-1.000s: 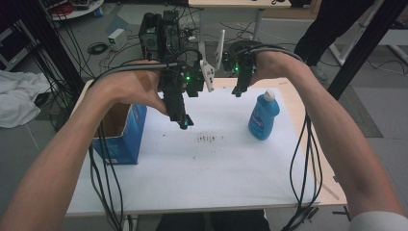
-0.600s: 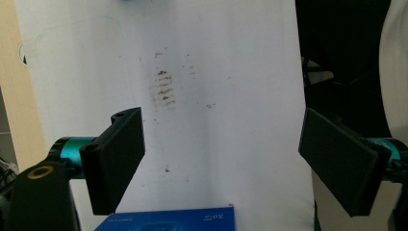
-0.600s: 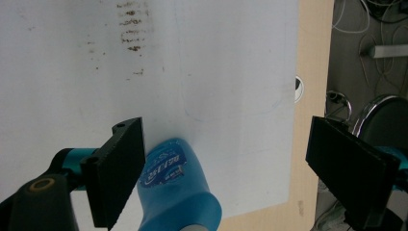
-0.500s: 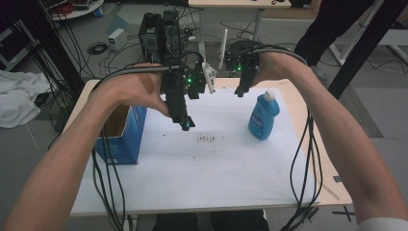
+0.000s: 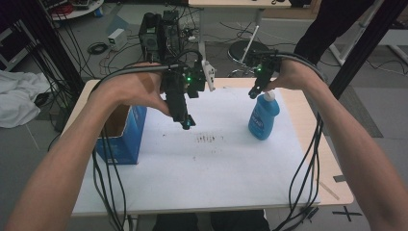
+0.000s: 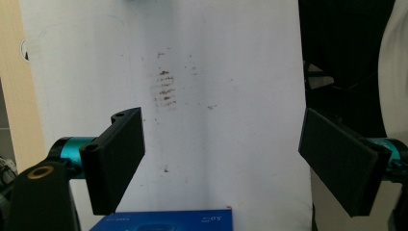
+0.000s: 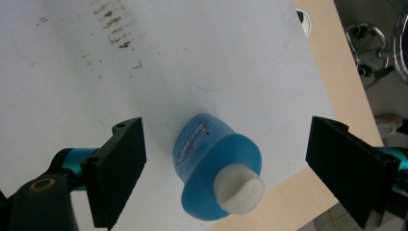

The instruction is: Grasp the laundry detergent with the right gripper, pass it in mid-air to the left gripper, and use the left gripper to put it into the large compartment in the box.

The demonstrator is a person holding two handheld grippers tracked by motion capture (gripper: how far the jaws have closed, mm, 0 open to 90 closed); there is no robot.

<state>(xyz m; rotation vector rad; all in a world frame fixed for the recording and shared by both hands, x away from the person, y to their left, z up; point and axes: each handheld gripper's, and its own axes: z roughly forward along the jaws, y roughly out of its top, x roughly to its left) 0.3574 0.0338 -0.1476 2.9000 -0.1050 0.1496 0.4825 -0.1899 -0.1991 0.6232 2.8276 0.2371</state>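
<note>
A blue bottle (image 5: pixel 263 118) with a white cap (image 5: pixel 269 96) stands upright at the right of the white sheet (image 5: pixel 211 163). My right gripper (image 5: pixel 255 91) hovers just above and left of the cap. In the right gripper view the bottle (image 7: pixel 207 144) and its cap (image 7: pixel 239 189) lie below, between the wide-apart jaws, and my right gripper (image 7: pixel 228 126) is open with neither pad touching it. My left gripper (image 5: pixel 185 120) hangs over the sheet's middle, pointing down. My left gripper (image 6: pixel 220 120) is open with nothing between its jaws.
An open blue cardboard box (image 5: pixel 120 134) stands at the sheet's left edge; its edge (image 6: pixel 163 220) shows below the left jaws. Brown smudges (image 5: pixel 207 139) mark the sheet's middle. Bare wooden tabletop (image 5: pixel 308 120) borders the right. Dark equipment (image 5: pixel 159 29) and cables sit behind the table.
My right gripper has moved to the right, away from the left gripper, and now sits over the bottle's cap. The left gripper and the bottle have stayed in place.
</note>
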